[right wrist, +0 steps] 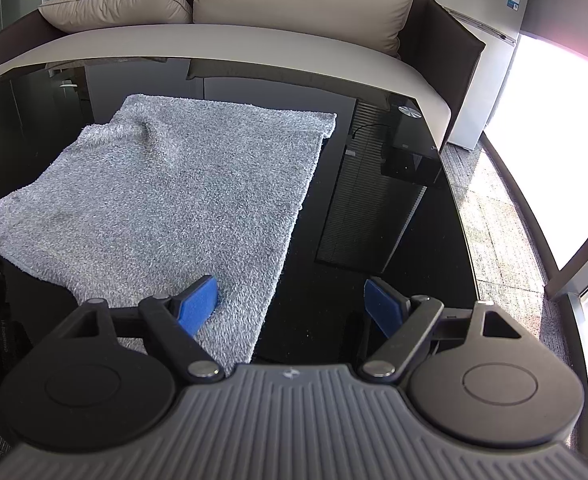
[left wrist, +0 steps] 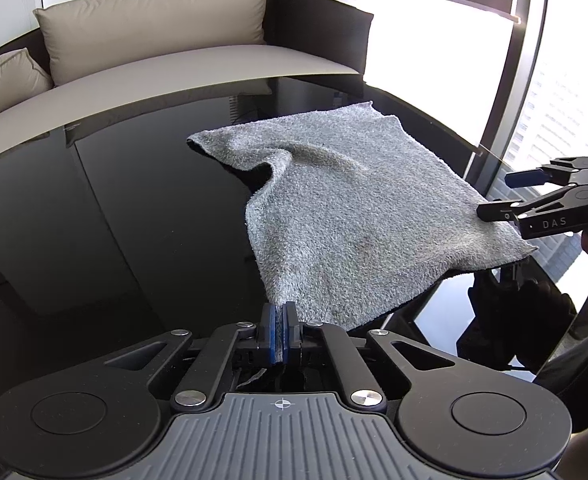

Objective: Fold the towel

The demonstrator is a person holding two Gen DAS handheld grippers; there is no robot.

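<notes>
A grey terry towel (left wrist: 350, 208) lies spread on a glossy black table (left wrist: 133, 208), with a raised wrinkle near its far left part. My left gripper (left wrist: 279, 334) is shut on the towel's near left corner, the cloth pinched between its blue pads. In the right wrist view the same towel (right wrist: 165, 196) fills the left half. My right gripper (right wrist: 291, 304) stands open over the towel's near right corner, its left finger (right wrist: 197, 300) above the cloth and its right finger (right wrist: 384, 304) over bare table. That right gripper (left wrist: 498, 196) shows at the right edge of the left wrist view.
A sofa (right wrist: 253, 52) with beige cushions runs behind the table's far edge. A silver fridge (right wrist: 482, 48) stands at the back right beside bright windows. A black box (right wrist: 410, 160) shows on or through the glossy top at right. Carpet floor (right wrist: 494, 232) lies past the table's right edge.
</notes>
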